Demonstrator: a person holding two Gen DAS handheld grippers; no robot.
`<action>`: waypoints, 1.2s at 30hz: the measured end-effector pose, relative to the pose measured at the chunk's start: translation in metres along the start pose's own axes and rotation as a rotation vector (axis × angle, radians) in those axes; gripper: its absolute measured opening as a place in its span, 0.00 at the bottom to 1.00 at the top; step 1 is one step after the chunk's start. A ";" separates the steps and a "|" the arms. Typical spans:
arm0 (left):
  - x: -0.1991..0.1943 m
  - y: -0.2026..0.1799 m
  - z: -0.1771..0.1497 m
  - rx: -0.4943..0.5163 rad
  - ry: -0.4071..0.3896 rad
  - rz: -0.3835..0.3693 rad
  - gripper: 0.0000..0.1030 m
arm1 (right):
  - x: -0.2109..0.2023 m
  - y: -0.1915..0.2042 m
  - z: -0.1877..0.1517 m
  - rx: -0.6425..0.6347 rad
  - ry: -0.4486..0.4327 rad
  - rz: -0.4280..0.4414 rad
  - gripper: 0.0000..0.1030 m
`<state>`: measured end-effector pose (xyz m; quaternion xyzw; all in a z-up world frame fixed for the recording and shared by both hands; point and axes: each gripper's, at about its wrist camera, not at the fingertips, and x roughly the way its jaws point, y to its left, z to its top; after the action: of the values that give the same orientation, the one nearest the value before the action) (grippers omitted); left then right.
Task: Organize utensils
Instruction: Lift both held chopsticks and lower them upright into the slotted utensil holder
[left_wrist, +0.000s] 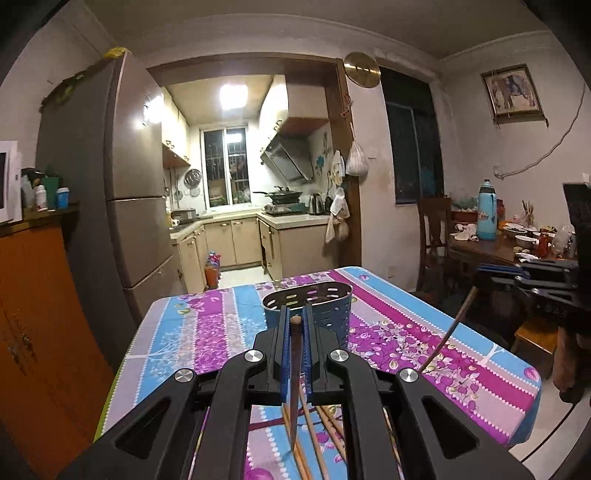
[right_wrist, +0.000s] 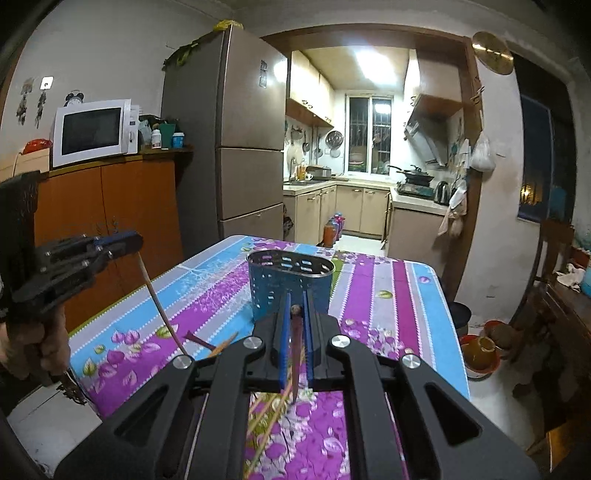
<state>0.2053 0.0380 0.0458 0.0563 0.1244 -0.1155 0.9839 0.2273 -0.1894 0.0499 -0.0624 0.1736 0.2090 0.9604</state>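
Note:
A blue perforated utensil holder (left_wrist: 327, 308) (right_wrist: 286, 282) stands upright on the flowered tablecloth (left_wrist: 207, 332) (right_wrist: 373, 306), just beyond both grippers. My left gripper (left_wrist: 295, 314) (right_wrist: 135, 242) is shut on a dark brown chopstick (left_wrist: 294, 373) (right_wrist: 159, 302) that hangs down from its pads above the table. My right gripper (right_wrist: 296, 304) (left_wrist: 480, 274) is shut on another dark chopstick (right_wrist: 296, 354) (left_wrist: 447, 330), also hanging clear of the cloth. Several loose chopsticks (left_wrist: 321, 432) (right_wrist: 264, 417) lie on the cloth beneath the grippers.
A tall fridge (right_wrist: 236, 133) and an orange cabinet (right_wrist: 122, 206) with a microwave (right_wrist: 92, 131) stand to the left. A kitchen doorway (left_wrist: 251, 166) opens behind the table. To the right are a wooden chair (left_wrist: 434, 236) and a cluttered dining table (left_wrist: 487, 247) with a blue flask (left_wrist: 486, 210).

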 end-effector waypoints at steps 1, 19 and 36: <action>0.005 0.000 0.006 -0.007 0.003 -0.002 0.07 | 0.001 0.001 0.004 0.000 0.002 0.002 0.05; 0.046 0.017 0.132 -0.068 -0.009 0.006 0.07 | 0.045 -0.018 0.132 0.009 -0.039 -0.008 0.05; 0.135 0.036 0.192 -0.095 0.013 0.038 0.07 | 0.108 -0.045 0.201 0.060 -0.072 -0.004 0.05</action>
<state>0.3857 0.0173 0.1987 0.0127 0.1351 -0.0902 0.9866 0.4005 -0.1503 0.2006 -0.0265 0.1452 0.2038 0.9678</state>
